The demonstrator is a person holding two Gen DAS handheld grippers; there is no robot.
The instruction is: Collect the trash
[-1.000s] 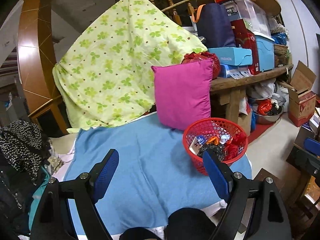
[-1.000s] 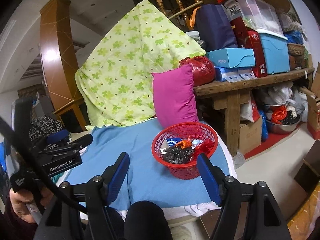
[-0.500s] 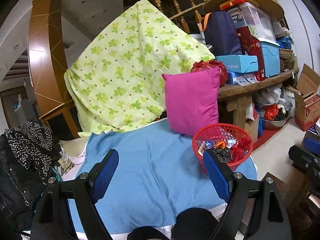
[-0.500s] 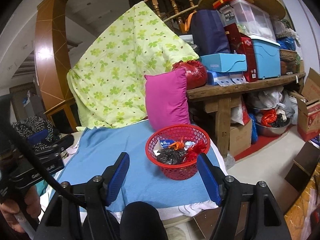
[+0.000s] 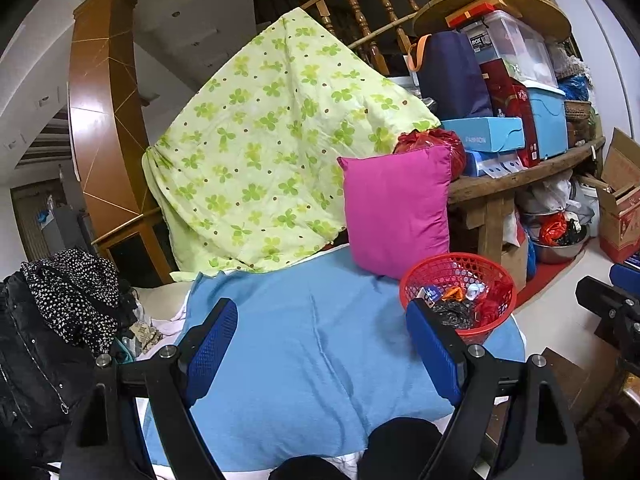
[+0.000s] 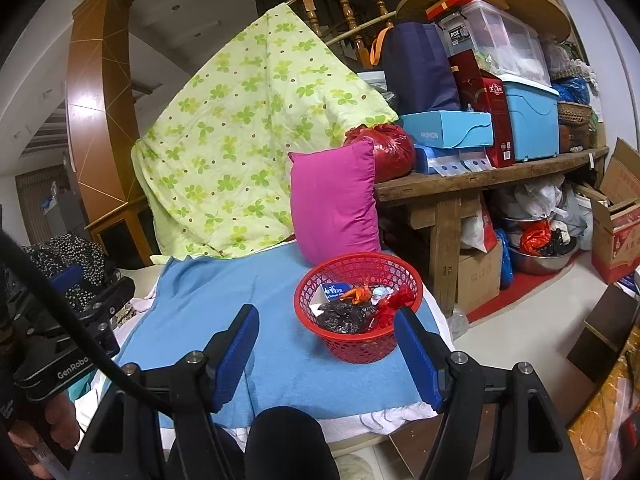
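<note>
Left gripper [image 5: 326,344] jaws apart, empty, above blue blanket [image 5: 312,344]; red basket [image 5: 456,284] of trash beside pink pillow [image 5: 396,208].

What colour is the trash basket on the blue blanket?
Red mesh basket, clearest in the right wrist view.

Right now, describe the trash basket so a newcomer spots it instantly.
Find the bed's blue blanket. At its right edge, just in front of the upright magenta pillow, sits a round red mesh basket. It is the only open lattice container there, with wrappers and a crumpled black bag inside.
</note>
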